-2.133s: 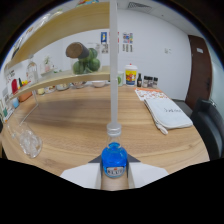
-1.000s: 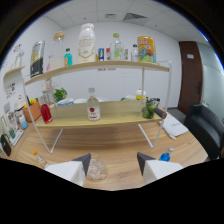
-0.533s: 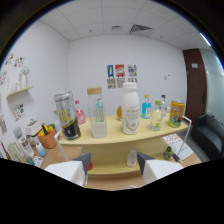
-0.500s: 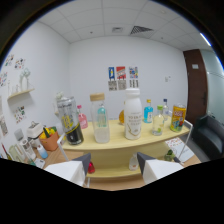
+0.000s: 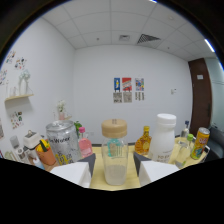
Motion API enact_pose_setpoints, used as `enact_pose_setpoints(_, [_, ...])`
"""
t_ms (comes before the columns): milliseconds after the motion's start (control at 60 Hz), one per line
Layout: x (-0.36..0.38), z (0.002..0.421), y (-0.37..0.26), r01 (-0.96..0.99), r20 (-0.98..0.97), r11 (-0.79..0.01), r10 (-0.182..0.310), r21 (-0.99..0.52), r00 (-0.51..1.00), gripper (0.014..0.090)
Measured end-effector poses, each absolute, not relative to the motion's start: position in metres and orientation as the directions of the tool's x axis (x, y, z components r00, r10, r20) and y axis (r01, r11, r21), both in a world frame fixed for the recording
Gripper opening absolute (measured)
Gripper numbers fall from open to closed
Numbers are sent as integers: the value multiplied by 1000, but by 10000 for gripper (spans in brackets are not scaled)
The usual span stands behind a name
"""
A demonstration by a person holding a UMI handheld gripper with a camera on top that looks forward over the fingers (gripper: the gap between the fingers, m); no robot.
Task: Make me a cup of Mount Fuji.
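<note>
A: What stands on the shelf (image 5: 131,175), counted?

B: Take the glass jar (image 5: 114,156) with the tan lid as the landmark. It is one jar, clear, with a layer of white powder at its bottom. To its left stands one silver can (image 5: 63,145) with print on it, and between the can and the jar one small pink bottle (image 5: 84,147). Left of the can is one orange cup (image 5: 46,155) with things stuck in it, too small to name. To the jar's right stands one amber bottle (image 5: 143,142), then one large white jug (image 5: 163,138) with a white cap, then a clear bottle (image 5: 182,148), then one yellow can (image 5: 199,143) furthest out.

A: And behind the jar?

B: A white wall with three small posters (image 5: 128,90) in a row above the jar. A small wall ledge (image 5: 17,98) hangs far off to the jar's left.

A: The hand-held gripper (image 5: 114,171)?

B: Its two white fingers (image 5: 75,174) stand wide apart, one on each side of the jar. The jar sits between them on the shelf, with a gap visible at either side. They clamp on nothing.
</note>
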State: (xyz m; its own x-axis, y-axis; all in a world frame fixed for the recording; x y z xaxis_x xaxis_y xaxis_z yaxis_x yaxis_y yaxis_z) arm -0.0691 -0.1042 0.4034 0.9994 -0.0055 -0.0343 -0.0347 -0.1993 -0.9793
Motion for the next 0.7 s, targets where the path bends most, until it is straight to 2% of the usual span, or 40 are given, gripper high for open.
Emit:
enact_pose_setpoints(33, [-68,399,-99,-15,-13,-206,-11,-978,1000,661])
enact_pose_setpoints(100, [-72,394,-92,-1,-1,-212,-3,-977,1000,541])
enact_pose_setpoints(167, [-67,393,-88,18,25,-203,-34,-979,999,436])
enact_pose_setpoints(367, [-69,396,-92,36,39,-196,-12,-980,999,411])
enact_pose_setpoints(600, [-69,439,-135,34,31,-80,39,-996,999,403])
enact_pose_setpoints(700, [-67,437,-162,15,12,-47,56,-999,998,401])
